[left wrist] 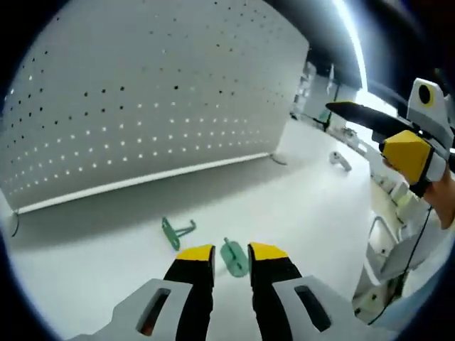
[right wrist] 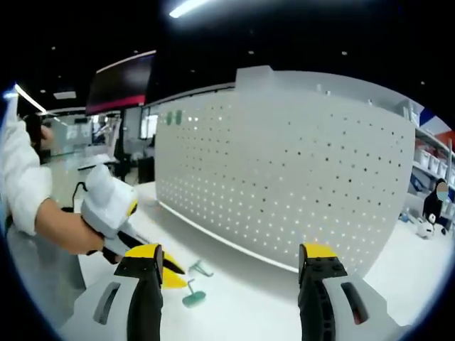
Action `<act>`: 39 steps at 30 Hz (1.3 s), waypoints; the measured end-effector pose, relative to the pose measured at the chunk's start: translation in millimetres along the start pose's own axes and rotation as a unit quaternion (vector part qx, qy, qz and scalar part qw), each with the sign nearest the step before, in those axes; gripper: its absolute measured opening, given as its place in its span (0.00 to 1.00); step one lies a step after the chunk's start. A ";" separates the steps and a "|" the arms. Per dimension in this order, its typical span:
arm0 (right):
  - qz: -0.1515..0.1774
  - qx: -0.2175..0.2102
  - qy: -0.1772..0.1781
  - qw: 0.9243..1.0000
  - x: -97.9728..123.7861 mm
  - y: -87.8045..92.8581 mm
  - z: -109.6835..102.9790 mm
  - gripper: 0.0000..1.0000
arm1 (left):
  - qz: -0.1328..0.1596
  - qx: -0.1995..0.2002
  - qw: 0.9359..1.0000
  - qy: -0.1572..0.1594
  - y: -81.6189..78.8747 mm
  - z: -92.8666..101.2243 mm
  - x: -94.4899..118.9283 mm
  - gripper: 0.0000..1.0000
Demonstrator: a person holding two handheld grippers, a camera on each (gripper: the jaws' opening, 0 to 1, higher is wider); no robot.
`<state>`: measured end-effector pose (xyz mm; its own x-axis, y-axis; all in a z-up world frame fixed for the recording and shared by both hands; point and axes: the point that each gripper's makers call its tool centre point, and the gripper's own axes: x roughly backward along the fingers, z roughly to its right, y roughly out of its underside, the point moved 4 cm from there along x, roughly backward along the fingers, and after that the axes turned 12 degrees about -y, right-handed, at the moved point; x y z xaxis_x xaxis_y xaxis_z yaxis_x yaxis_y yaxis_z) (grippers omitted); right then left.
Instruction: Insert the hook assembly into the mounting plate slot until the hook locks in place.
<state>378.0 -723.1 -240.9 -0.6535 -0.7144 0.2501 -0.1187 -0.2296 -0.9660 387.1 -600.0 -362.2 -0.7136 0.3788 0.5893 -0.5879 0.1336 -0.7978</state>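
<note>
In the left gripper view, one green hook (left wrist: 176, 231) lies on the white table (left wrist: 298, 199) left of the left gripper (left wrist: 232, 254), whose nearly closed jaws flank a second green hook (left wrist: 233, 257), grip uncertain. The pegboard (left wrist: 142, 92) stands behind. In the right gripper view, the right gripper (right wrist: 231, 261) hangs wide open, both hooks well left, below a hand (right wrist: 67, 227).

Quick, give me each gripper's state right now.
Left gripper: nearly shut around a green hook lying on the table; grip cannot be told.
Right gripper: open, holding nothing.
</note>
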 end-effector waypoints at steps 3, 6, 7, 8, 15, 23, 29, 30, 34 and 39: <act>-0.001 0.000 -0.001 1.000 -0.5 1.0 1.9 0.79 | -0.005 0.003 1.000 0.003 2.4 3.0 -3.0 0.19; -0.003 -0.002 -0.001 1.000 -1.3 3.2 5.0 0.79 | -0.008 0.010 1.000 0.004 4.4 3.3 -8.9 0.18; -0.003 -0.003 -0.002 1.000 -1.5 3.7 5.5 0.79 | -0.010 0.014 1.000 0.004 5.2 3.4 -10.4 0.17; -0.004 -0.003 -0.002 1.000 -1.9 4.9 6.5 0.79 | -0.013 0.018 1.000 0.005 6.2 4.2 -12.4 0.17; -0.009 -0.007 -0.002 1.000 -2.0 10.0 9.4 0.79 | -0.021 0.032 0.999 0.002 9.3 3.9 -21.5 0.13; -0.013 -0.005 -0.001 1.000 -1.8 10.5 10.1 0.79 | -0.014 0.026 1.000 0.002 4.7 2.6 -22.3 0.04; -0.009 0.000 -0.003 1.000 -4.3 4.0 4.0 0.79 | -0.007 0.004 1.000 0.003 1.3 1.5 -11.7 0.03; -0.010 0.001 -0.004 1.000 -4.8 3.5 2.7 0.79 | -0.006 0.003 1.000 0.004 0.5 1.1 -9.7 0.03; -0.009 0.005 -0.007 1.000 -5.6 -0.8 -3.4 0.79 | 0.018 -0.011 1.000 0.010 -16.4 -4.2 4.9 0.03; -0.006 0.014 -0.012 1.000 -8.0 -8.0 -11.9 0.79 | 0.046 -0.034 0.998 0.009 -37.8 -20.6 27.5 0.03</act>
<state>375.3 -707.6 -236.0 -0.6338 -0.7270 0.2642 -0.1052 -0.2573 -0.9606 397.5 -575.8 -318.4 -0.7560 0.4087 0.5112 -0.4927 0.1588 -0.8556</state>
